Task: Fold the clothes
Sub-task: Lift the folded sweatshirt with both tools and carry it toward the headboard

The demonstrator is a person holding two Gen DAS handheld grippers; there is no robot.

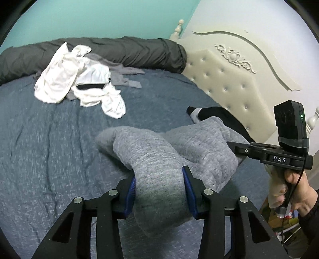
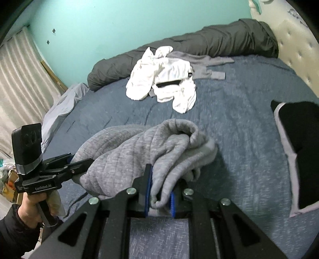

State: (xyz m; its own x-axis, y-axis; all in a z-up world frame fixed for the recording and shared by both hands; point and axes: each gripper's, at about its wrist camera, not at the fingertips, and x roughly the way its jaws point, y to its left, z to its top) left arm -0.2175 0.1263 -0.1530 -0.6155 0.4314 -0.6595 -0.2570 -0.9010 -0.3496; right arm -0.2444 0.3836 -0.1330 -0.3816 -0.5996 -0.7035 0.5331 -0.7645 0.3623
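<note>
Left gripper tilted downward, fingers pinching a thick bunch of grey knit sweater. Right gripper likewise tilted down, fingers clamped on a thin fold of it. Sweater hangs between them above the blue bed. Beyond: black garment, crumpled white clothes, dark rolled duvet.

— What covers the bed?
— A blue blanket. A dark grey rolled quilt lies along the green wall.
— And beside it?
— A cream padded headboard and a striped curtain.
</note>
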